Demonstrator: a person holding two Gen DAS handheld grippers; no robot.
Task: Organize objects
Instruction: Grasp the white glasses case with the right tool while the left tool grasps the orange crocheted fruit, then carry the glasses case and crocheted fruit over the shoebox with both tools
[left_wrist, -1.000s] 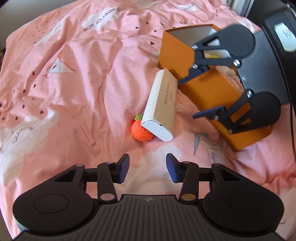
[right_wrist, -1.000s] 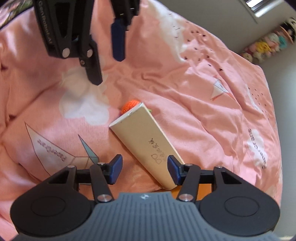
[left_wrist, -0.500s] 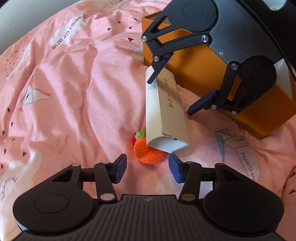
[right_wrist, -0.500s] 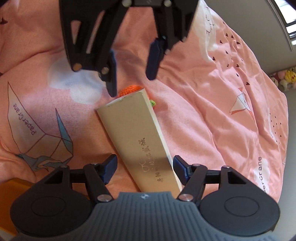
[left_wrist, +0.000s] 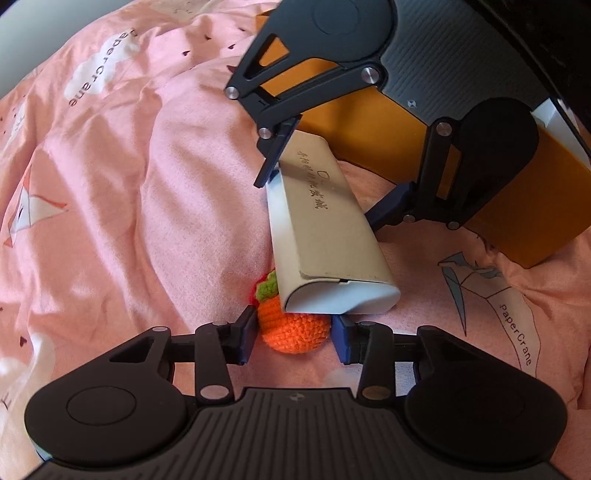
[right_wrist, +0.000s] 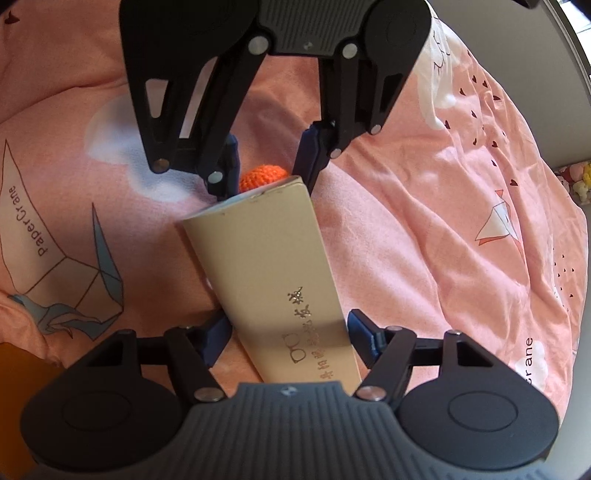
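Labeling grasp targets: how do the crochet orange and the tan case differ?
Shape: the orange is small and round; the case is long and flat-topped.
Surface: the orange is knitted yarn with a green leaf; the case is smooth, with printed characters.
Pose: the orange sits on the sheet; the case's end rests on it.
Shared: each lies between a claw's open pads, the orange in the left, the case in the right.

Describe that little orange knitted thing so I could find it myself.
On the pink bedsheet, find the tan case beside the orange box. Tucked under the case's near end lies the crocheted ball: the only round, woolly thing, topped with green leaves.
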